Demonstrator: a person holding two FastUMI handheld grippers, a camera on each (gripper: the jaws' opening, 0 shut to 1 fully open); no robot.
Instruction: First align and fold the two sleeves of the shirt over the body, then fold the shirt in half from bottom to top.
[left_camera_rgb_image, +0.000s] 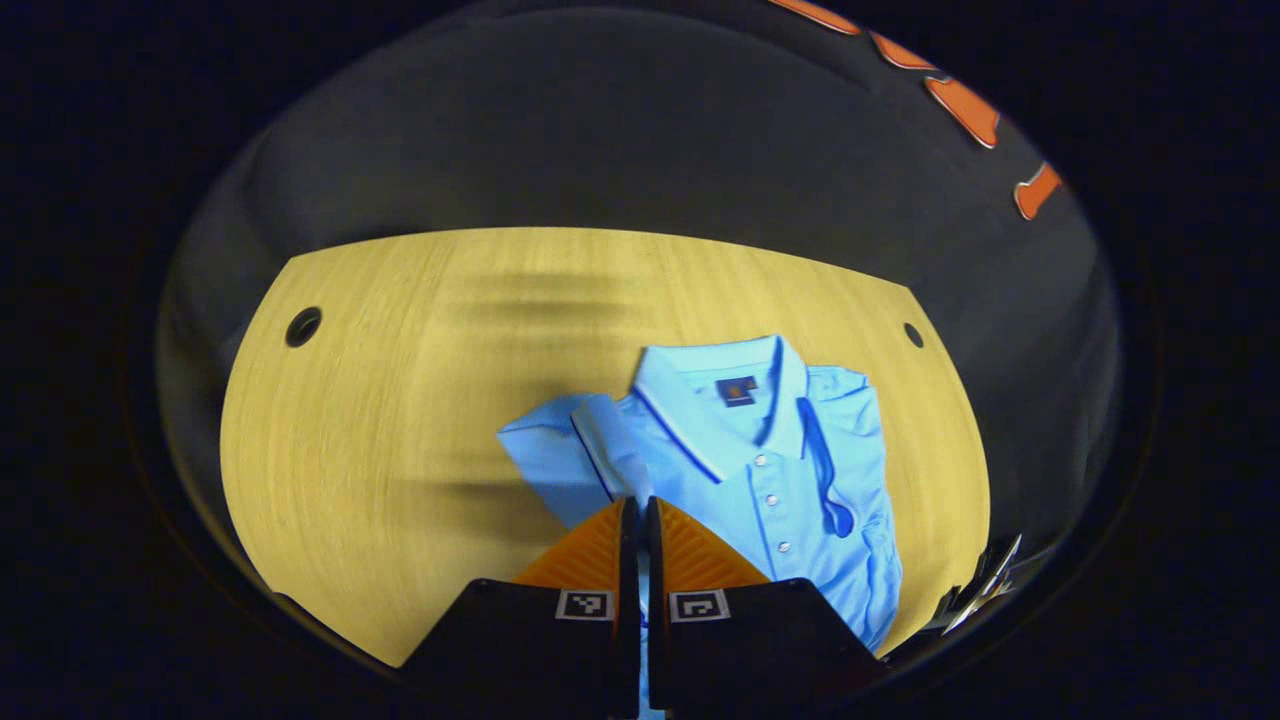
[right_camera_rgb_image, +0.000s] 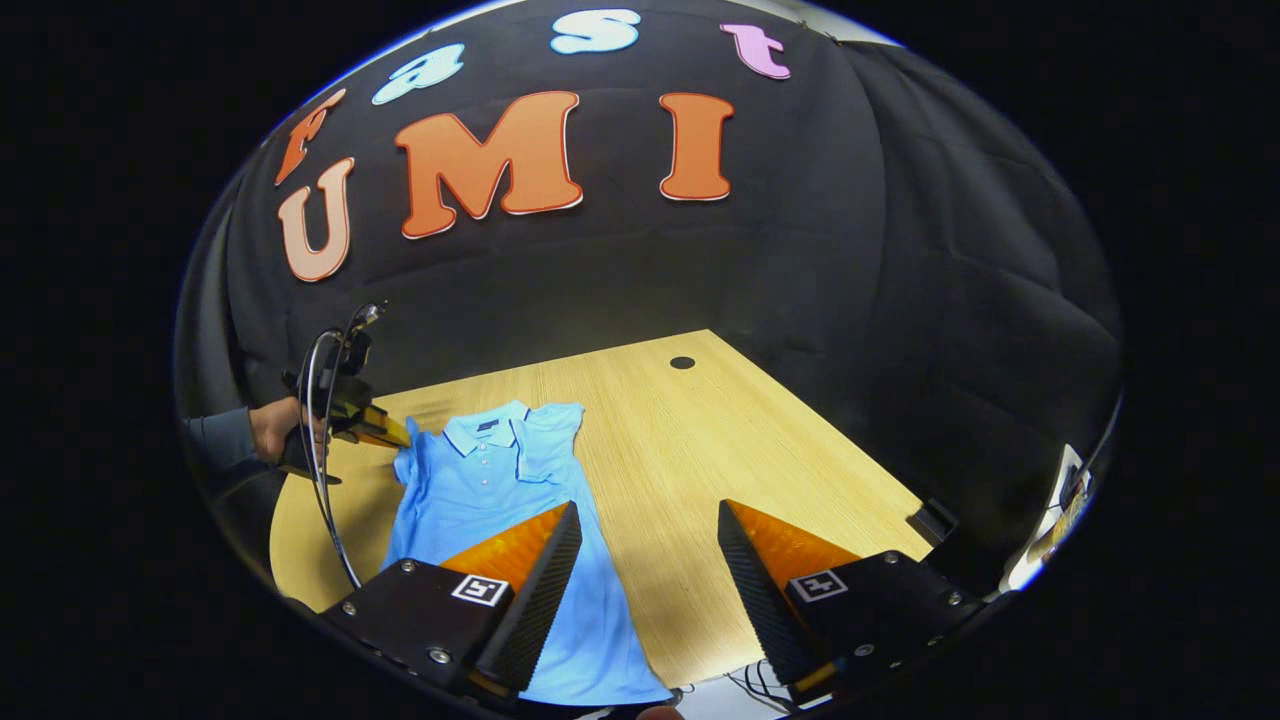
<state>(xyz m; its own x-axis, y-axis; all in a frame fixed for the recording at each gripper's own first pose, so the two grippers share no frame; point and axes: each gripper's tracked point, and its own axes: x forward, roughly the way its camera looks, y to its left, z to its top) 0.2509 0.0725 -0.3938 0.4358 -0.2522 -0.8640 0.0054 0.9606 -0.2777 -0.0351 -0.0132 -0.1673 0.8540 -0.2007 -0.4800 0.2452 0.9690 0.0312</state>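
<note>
A light blue polo shirt (left_camera_rgb_image: 760, 460) lies collar-up on the wooden table (left_camera_rgb_image: 380, 420). Its right sleeve (left_camera_rgb_image: 830, 480) is folded over the body. In the left gripper view my left gripper (left_camera_rgb_image: 640, 502) is shut, with blue cloth of the left sleeve (left_camera_rgb_image: 550, 455) pinched between its fingers. The right gripper view shows the shirt (right_camera_rgb_image: 480, 490) from its hem end, with the left gripper (right_camera_rgb_image: 392, 432) at the sleeve and a hand (right_camera_rgb_image: 272, 428) holding it. My right gripper (right_camera_rgb_image: 648, 505) stands open above the table beside the shirt's lower right part, nothing between its fingers.
The table (right_camera_rgb_image: 760, 450) has small round holes near its far corners (left_camera_rgb_image: 303, 326) (left_camera_rgb_image: 913, 334) (right_camera_rgb_image: 682, 362). A cable (right_camera_rgb_image: 325, 510) hangs from the left gripper. Bare wood stretches to the right of the shirt. The black cloth wall stands behind the table.
</note>
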